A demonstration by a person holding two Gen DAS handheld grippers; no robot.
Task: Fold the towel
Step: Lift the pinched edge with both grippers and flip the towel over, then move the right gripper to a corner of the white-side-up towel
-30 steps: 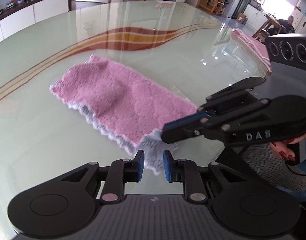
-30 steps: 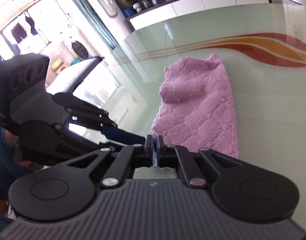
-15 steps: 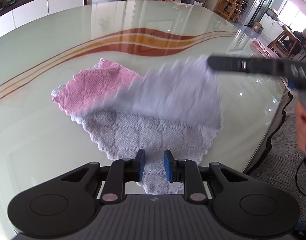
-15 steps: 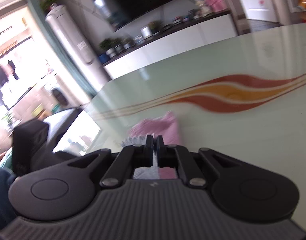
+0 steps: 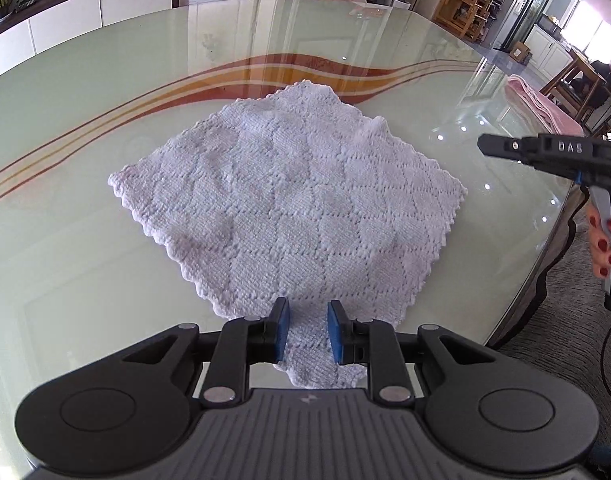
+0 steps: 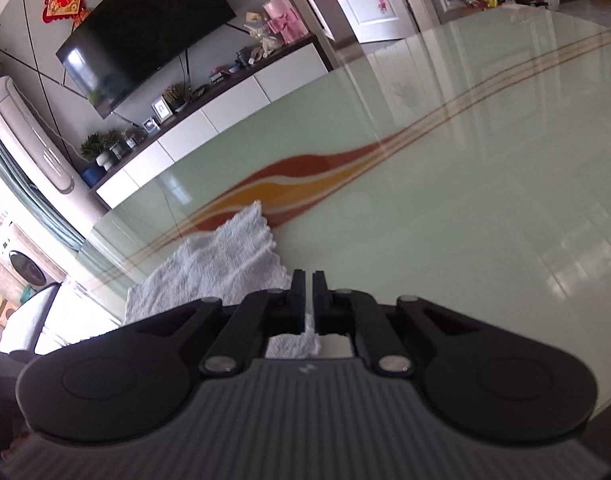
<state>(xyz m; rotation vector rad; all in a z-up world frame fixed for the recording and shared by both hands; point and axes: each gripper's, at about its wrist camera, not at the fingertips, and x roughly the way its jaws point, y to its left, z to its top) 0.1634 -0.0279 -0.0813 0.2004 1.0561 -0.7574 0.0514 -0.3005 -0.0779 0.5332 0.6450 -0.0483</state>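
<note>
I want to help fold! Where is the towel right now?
In the left wrist view, the white towel lies spread flat on the glass table, its near corner between the left gripper fingers and its far corner touching the red-and-orange stripe.

Both views are bright with daylight; the glass table (image 5: 105,92) is glossy and mirrors the room, with small white glints near its right edge and pale window glare streaking across it in the right wrist view; windows (image 6: 1,216) at that view's left edge are blown out to white; the towel (image 5: 289,200) is evenly lit and sharp, its knit clear, with little shadow around it; the right wrist view is softer and slightly hazy; fisheye bending curves the table rim and leans the furniture at the edges.
</note>
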